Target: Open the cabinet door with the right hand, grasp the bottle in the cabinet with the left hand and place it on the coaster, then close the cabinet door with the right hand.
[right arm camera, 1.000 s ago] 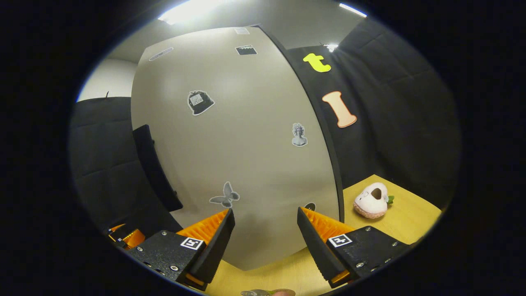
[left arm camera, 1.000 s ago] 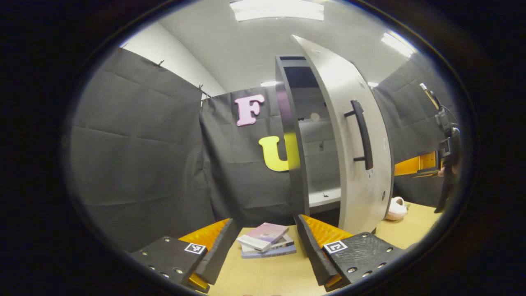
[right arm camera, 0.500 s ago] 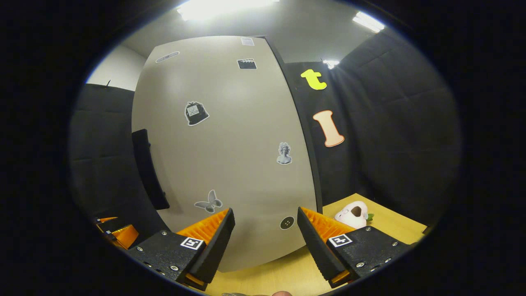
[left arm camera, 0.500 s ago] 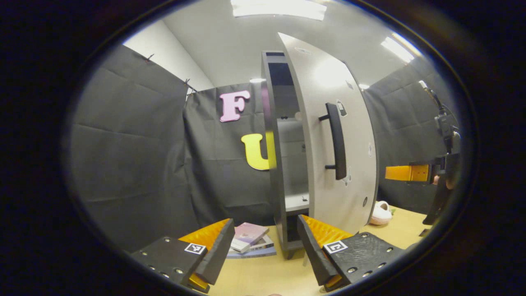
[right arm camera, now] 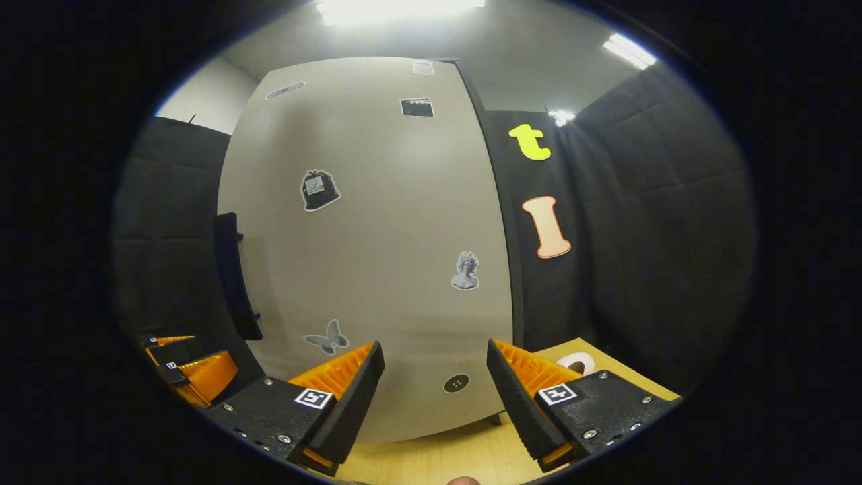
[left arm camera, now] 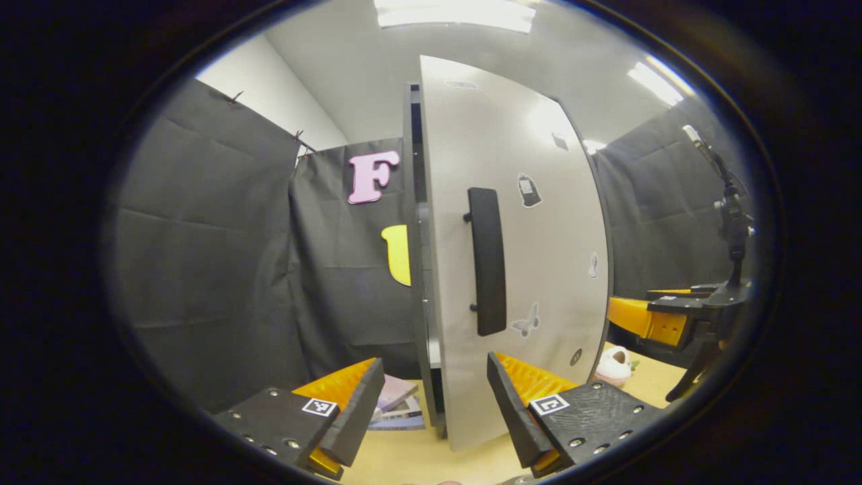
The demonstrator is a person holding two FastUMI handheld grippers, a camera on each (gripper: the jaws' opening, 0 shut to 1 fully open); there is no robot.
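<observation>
- On the wooden table (right arm camera: 465, 451), in the middle of the booth, stands the cabinet; its grey cabinet door (left arm camera: 518, 256) is almost closed, and only a narrow dark slit stays between the door edge and the cabinet frame (left arm camera: 414, 269) on the handle side.
- The black vertical handle (left arm camera: 487, 261) sits on the door near that edge, and nothing touches it.
- Several stickers are on the door front, among them a butterfly sticker (right arm camera: 326, 338) low down and a round button sticker (right arm camera: 456, 383) near the bottom.
- The right gripper (right arm camera: 434, 384) faces the door front at its lower part, with its fingers apart and nothing between them; I cannot tell if a fingertip touches the door.
- In the left gripper view the same right gripper shows at the right side of the door, beside the hinge edge.
- The left gripper (left arm camera: 431, 397) is in front of the cabinet, low over the table, its fingers also apart and holding nothing.
- Between the left gripper's fingers and behind them, a small stack of books (left arm camera: 397, 404) lies on the table, just left of the cabinet foot.
- A pink plush slipper (left arm camera: 613, 365) lies on the table to the right of the cabinet, near the black cloth wall (left arm camera: 215, 256).
- The bottle and the coaster I cannot locate from these two views.
</observation>
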